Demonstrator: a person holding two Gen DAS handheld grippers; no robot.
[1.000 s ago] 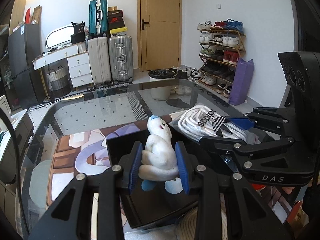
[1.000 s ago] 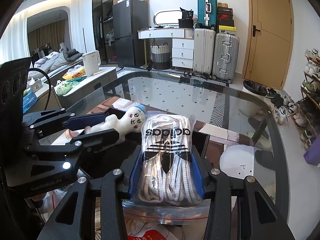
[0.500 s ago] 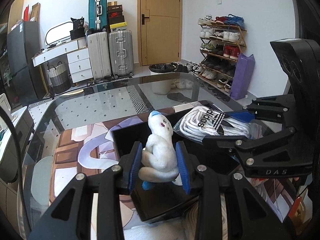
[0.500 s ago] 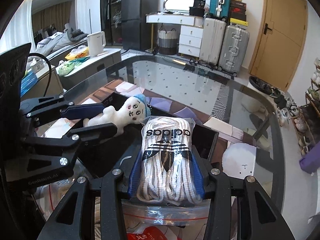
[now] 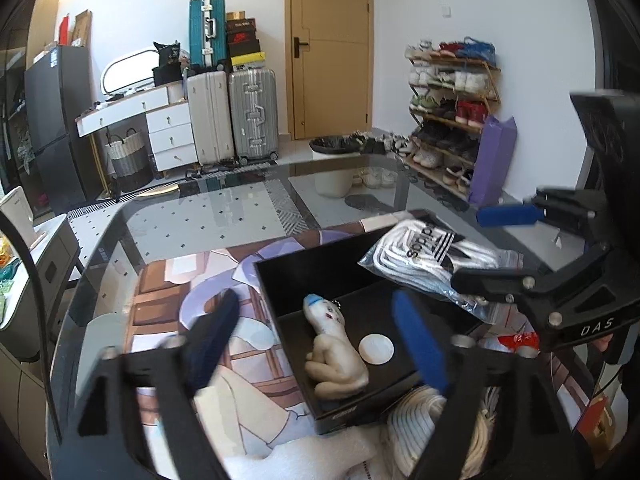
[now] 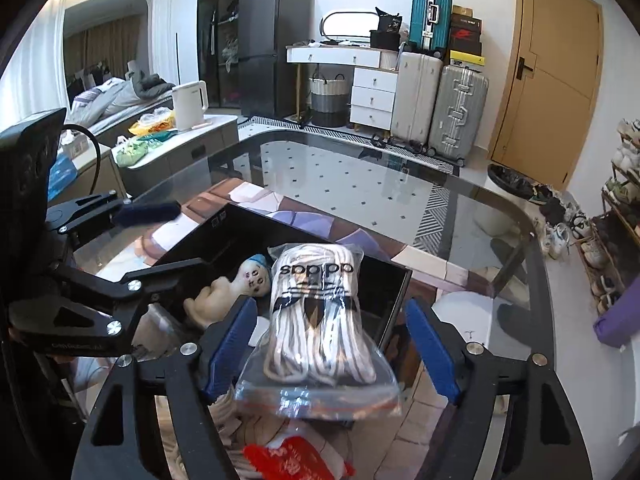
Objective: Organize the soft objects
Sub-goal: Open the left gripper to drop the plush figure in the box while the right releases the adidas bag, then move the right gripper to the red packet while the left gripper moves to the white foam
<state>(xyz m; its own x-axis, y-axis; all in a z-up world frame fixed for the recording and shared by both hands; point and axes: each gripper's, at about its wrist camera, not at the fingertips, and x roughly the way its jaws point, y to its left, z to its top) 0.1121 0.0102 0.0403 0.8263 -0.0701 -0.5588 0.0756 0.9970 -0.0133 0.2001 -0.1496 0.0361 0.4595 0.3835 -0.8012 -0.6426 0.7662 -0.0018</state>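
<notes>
A white plush doll with a blue cap lies inside a black open box on the glass table. My left gripper is open above it, blue pads wide apart. A clear bag of white Adidas laces rests across the box's near right edge; it also shows in the left wrist view. My right gripper is open, its pads apart on either side of the bag. The doll and box also show in the right wrist view.
A coil of white rope and a red packet lie in front of the box. A printed mat covers the glass table. Suitcases, a shoe rack and a door stand beyond.
Both grippers have opened. The doll has dropped from my left gripper into the box, and the lace bag has been let go and lies on the box edge.
</notes>
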